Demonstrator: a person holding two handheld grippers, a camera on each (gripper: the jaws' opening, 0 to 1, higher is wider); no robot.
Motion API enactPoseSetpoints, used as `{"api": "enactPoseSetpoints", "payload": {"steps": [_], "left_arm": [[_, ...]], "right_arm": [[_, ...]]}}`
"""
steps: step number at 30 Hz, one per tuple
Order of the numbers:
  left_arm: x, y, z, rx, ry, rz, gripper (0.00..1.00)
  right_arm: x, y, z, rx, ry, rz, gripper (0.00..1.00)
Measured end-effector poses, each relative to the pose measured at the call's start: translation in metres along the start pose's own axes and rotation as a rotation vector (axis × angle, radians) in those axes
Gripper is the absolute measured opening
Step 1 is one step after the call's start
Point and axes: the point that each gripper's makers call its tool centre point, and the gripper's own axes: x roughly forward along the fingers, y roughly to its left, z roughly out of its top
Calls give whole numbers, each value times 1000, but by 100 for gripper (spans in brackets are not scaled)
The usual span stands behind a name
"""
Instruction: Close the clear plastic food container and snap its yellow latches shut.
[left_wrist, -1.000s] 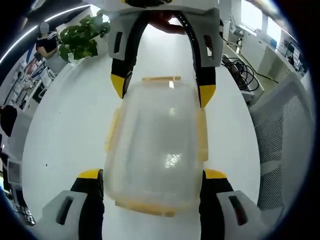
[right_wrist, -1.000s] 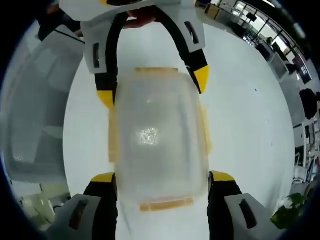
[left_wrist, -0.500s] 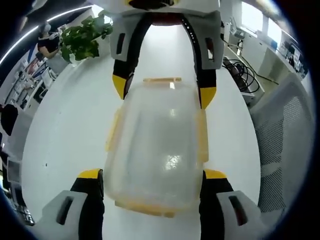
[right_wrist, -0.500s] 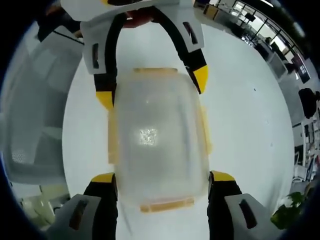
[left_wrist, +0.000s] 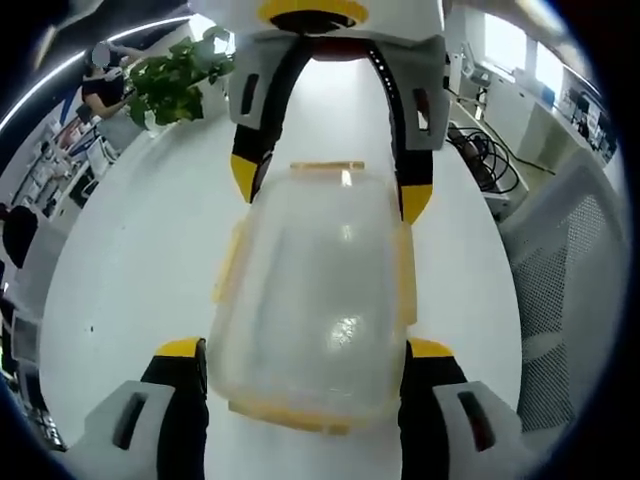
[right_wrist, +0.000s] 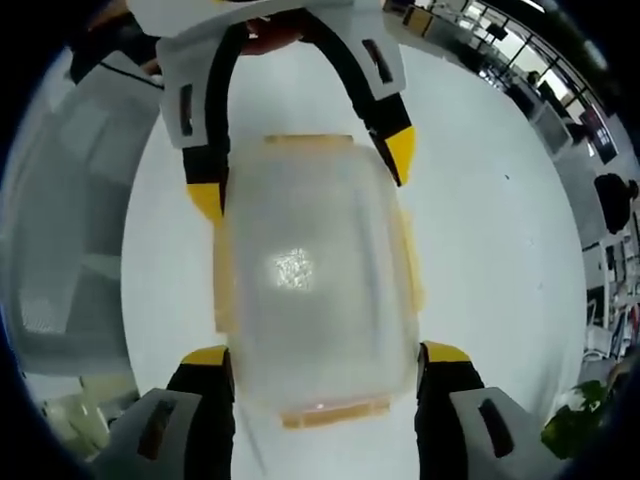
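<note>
Here, clear plastic container (left_wrist: 315, 290) (right_wrist: 315, 275), rounded rectangle, cloudy glossy lid on, sits mid-tabletop on smooth white table (left_wrist: 130, 260) (right_wrist: 480, 230). Yellow latches (left_wrist: 325, 163) (right_wrist: 307, 139) thin, flat along rim. My left gripper (left_wrist: 305, 350) jaws apart, straddling one end; my right gripper (right_wrist: 325, 355) jaws apart, straddling opposite end. Leafy green plant (left_wrist: 175, 80) near far table edge. Grey mesh chair (left_wrist: 575, 270) beside table edge. No readable writing.

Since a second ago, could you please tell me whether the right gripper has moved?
Yes, slightly: in the left gripper view, the right gripper has slid back along the container, away from the left gripper.
</note>
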Motion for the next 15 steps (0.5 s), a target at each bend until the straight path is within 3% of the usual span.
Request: {"api": "enactPoseSetpoints", "payload": {"steps": [5, 15], "left_arm": [[-5, -1, -9, 10, 12, -4, 79], [-16, -4, -25, 3, 8, 1, 79]], "right_arm": [[1, 4, 9, 10, -30, 3, 74], [6, 12, 28, -2, -30, 12, 75]]}}
